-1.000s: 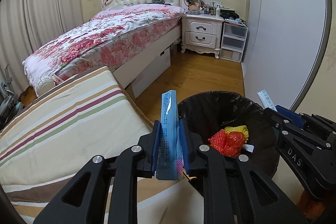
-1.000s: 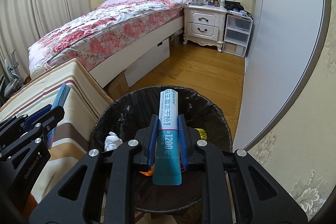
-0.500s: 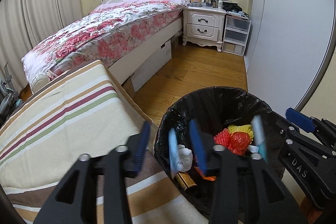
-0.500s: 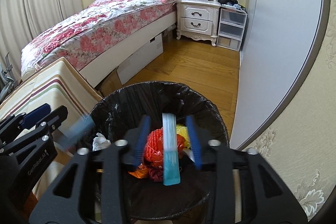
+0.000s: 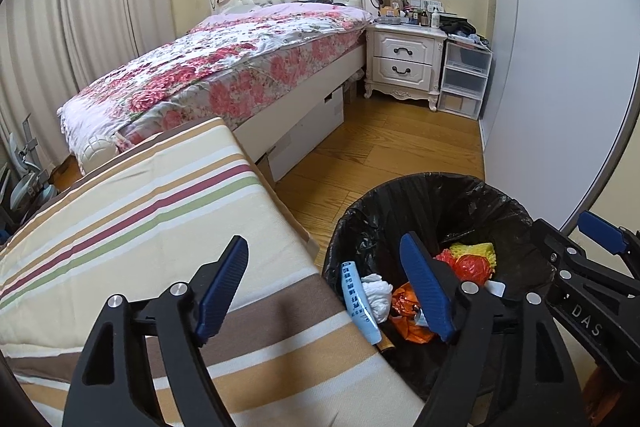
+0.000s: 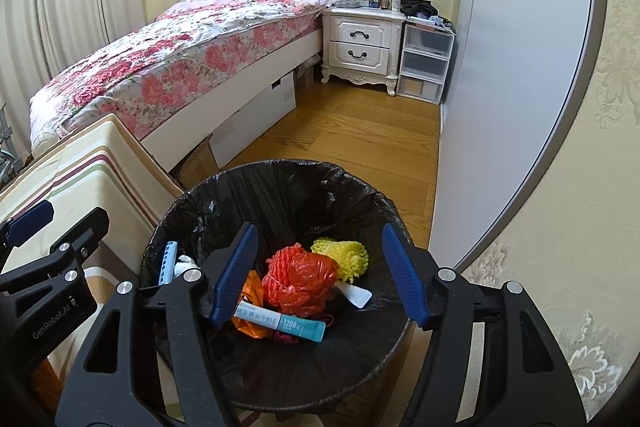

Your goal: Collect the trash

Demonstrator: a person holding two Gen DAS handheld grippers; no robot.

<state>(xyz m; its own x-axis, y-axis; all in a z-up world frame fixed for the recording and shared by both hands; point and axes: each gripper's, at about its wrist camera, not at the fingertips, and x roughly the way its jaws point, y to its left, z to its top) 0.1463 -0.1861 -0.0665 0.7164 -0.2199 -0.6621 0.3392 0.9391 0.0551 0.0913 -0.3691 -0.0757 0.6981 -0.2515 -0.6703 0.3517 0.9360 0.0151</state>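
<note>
**Both packets in the bin**

Bedroom floor first: a bed with a floral cover, then my striped cushion touching the black-lined bin. My left tongs gape wide over the cushion edge and bin rim, gripping nothing. My right tongs spread wide above the bin, also bare. Inside lie red netting, yellow netting, and 2 packets: a teal packet flat on the pile, and a blue packet seemingly leaning on the liner wall.
</note>
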